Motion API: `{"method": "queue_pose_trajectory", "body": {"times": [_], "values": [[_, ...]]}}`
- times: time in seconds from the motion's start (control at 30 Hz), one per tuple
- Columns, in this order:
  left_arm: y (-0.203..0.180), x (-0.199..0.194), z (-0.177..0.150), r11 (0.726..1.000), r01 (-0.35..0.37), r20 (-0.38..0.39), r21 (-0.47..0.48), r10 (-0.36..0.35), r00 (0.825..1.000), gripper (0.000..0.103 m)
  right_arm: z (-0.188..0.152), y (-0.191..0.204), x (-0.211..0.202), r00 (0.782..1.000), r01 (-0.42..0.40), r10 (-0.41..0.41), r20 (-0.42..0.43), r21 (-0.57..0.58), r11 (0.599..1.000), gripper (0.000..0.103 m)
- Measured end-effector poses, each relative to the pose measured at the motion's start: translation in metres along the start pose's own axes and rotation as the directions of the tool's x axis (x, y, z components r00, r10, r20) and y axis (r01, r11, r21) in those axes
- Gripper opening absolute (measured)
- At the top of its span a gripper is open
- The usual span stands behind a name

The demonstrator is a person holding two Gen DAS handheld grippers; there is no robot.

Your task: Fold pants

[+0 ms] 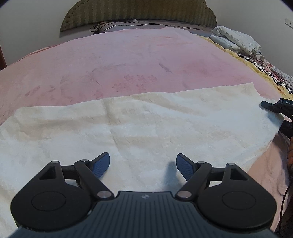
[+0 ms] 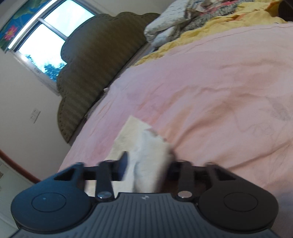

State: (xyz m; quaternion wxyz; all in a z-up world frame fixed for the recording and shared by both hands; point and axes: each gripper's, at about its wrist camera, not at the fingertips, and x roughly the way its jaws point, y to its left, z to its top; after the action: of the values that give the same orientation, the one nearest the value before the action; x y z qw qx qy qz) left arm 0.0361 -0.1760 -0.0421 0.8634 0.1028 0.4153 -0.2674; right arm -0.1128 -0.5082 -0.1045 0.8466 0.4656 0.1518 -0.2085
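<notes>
The cream-white fleecy pants [image 1: 146,128] lie spread flat across the near part of the pink bed. My left gripper [image 1: 142,164] hovers just over their near edge, open, its blue pads [image 1: 102,164] wide apart with nothing between them. At the far right end of the pants, my right gripper [image 1: 271,107] pokes in at the cloth's edge. The right wrist view is tilted and blurred. There my right gripper [image 2: 148,163] is shut on a bunched fold of the pants [image 2: 146,146], with cloth filling the gap between its fingers.
A pink bedspread [image 1: 128,58] covers the bed. An olive padded headboard [image 1: 137,12] stands at the far end, with cables [image 1: 98,27] below it. A folded white quilt [image 1: 236,41] and yellow and zebra-striped bedding [image 1: 261,69] pile at the far right. A window [image 2: 49,36] shows beyond the headboard.
</notes>
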Motion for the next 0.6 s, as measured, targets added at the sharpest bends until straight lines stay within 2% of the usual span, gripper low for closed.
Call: {"method": "queue_pose_trajectory", "body": {"times": [0.1,0.2,0.27,0.33,0.37,0.4,0.43,0.5,0.53,0.6], "values": [[0.012,0.002,0.005,0.997,0.041,-0.013,-0.071,-0.042,0.999,0.082,0.0,0.009,-0.004,1.0,-0.012,0.012,0.012,-0.04,0.999,0.019],[0.03,0.004,0.009,0.979,0.09,-0.01,-0.182,-0.093,0.996,0.082,-0.006,0.041,-0.015,0.998,-0.028,0.036,0.042,-0.185,0.982,0.018],[0.037,0.006,0.011,0.966,0.108,0.002,-0.234,-0.11,0.994,0.082,-0.02,0.076,-0.024,0.997,-0.028,0.05,0.052,-0.36,0.933,0.018],[0.042,0.009,0.016,0.951,0.141,0.006,-0.276,-0.146,0.989,0.082,-0.041,0.11,-0.03,0.997,-0.04,0.072,0.04,-0.526,0.85,0.018],[0.045,0.01,0.019,0.934,0.182,0.011,-0.309,-0.187,0.982,0.082,-0.053,0.124,-0.031,0.996,-0.057,0.086,0.023,-0.584,0.81,0.018],[0.046,0.012,0.021,0.912,0.226,0.018,-0.342,-0.234,0.972,0.082,-0.064,0.135,-0.031,0.995,-0.075,0.095,-0.001,-0.632,0.772,0.018],[0.048,0.016,0.022,0.878,0.282,0.024,-0.387,-0.297,0.955,0.083,-0.076,0.145,-0.03,0.995,-0.086,0.097,-0.022,-0.675,0.733,0.018],[0.049,0.026,0.025,0.797,0.381,0.035,-0.469,-0.414,0.91,0.086,-0.096,0.158,-0.028,0.993,-0.109,0.1,-0.057,-0.732,0.672,0.018],[0.048,0.032,0.026,0.754,0.416,0.04,-0.508,-0.463,0.886,0.087,-0.106,0.163,-0.028,0.992,-0.119,0.099,-0.072,-0.759,0.64,0.018],[0.044,0.041,0.027,0.693,0.454,0.047,-0.56,-0.521,0.852,0.087,-0.122,0.173,-0.029,0.991,-0.134,0.098,-0.094,-0.802,0.582,0.018]]}}
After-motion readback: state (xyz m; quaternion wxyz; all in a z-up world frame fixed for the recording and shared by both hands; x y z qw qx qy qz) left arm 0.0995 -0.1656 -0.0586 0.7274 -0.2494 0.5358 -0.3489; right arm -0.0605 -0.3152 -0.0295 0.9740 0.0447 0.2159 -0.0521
